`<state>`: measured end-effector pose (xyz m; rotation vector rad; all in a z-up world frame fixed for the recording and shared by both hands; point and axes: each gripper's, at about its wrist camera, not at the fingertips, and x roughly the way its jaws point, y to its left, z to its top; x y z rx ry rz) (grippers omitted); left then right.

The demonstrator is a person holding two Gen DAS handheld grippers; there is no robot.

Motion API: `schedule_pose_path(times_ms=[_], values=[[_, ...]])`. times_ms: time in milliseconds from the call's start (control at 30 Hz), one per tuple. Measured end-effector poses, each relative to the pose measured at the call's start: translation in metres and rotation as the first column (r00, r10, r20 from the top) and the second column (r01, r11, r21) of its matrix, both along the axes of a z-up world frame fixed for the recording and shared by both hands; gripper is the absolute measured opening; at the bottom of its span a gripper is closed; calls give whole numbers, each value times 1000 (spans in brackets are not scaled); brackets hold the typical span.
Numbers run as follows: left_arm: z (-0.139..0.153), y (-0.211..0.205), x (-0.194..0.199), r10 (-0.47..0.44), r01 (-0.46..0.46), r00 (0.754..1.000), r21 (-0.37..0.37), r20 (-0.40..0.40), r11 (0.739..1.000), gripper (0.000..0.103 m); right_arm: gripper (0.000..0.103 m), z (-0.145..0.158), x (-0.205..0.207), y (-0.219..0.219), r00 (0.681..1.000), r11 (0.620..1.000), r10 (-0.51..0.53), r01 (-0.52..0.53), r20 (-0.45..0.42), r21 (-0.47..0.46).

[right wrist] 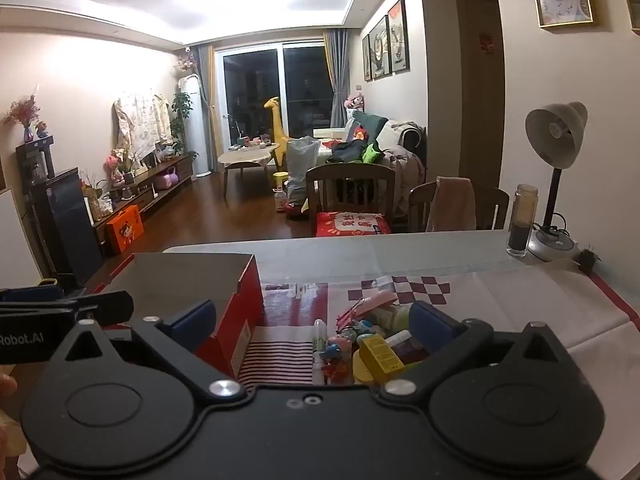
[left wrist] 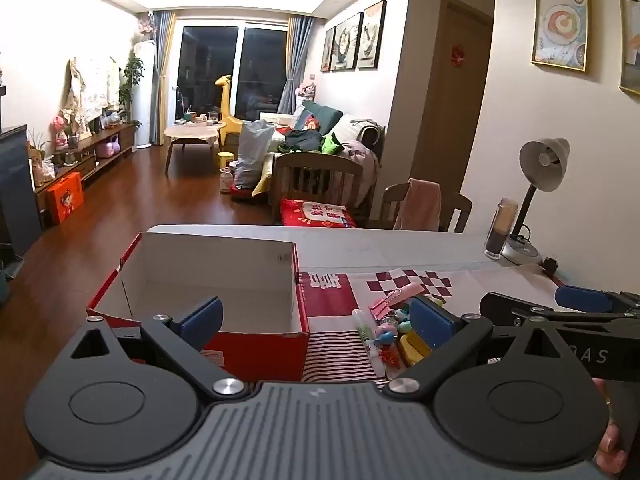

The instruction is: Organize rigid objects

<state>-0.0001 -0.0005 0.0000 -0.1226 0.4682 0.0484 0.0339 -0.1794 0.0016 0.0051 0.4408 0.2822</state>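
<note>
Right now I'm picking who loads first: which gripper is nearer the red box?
Left. The left gripper hangs at the red box with one finger over its near wall; the right gripper sits beside it, over the toy pile.

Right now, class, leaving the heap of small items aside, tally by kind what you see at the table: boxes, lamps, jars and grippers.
Boxes: 1, the open red box
Lamps: 1, the desk lamp
Jars: 1, the tall jar
Grippers: 2, the left gripper and the right gripper, both open
Total: 5
</note>
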Motion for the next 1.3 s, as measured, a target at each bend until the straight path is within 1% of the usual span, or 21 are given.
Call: schedule_pose_path(times_ms=[67,200,233,267,300,333,433,500,567,900,1000,1167,1300], values=[[0,0,0,-27,27,1000,-14,-3,1000,101,103,0,-1,0,1000,1000,1,-1,3,3],[-6,-2,1,-43,43,999,-17,-8,999,101,103,-1,-6,1,1000,1000,2,-2,-1,6],[-6,-1,1,-52,52,999,-19,-9,998,101,103,-2,0,-2,1000,1000,-16,16,-16,9],[-1,6,-3,-59,58,998,-20,-12,998,101,103,-1,-1,-2,1000,1000,-16,16,-14,9],[-1,8,-2,-67,67,998,-20,-11,998,101,103,-3,-2,-2,1000,1000,-21,21,-16,16],[0,7,-5,-72,72,997,-21,-6,997,101,103,-6,6,-2,999,1000,-25,25,-26,18],[1,2,2,-85,85,996,-37,-19,996,101,103,-5,4,-2,1000,1000,-23,23,-18,11],[1,2,3,-91,90,996,-47,-17,995,101,103,-5,2,-1,1000,1000,-22,22,-17,4],[1,0,2,-91,90,996,-47,-9,995,101,103,4,-3,-2,999,999,-34,34,-19,5],[2,-3,0,-104,104,995,-64,6,992,101,103,7,-6,-1,999,999,-39,39,-11,-1],[4,-7,-1,-108,109,994,-53,14,993,101,103,8,-6,-5,999,999,-46,46,-11,-1],[2,-9,-1,-128,128,992,-76,12,989,101,103,12,-11,-13,999,999,-51,51,-8,-4],[1,-11,-2,-127,128,992,-76,12,989,101,103,11,-12,-17,999,999,-53,53,-10,-7]])
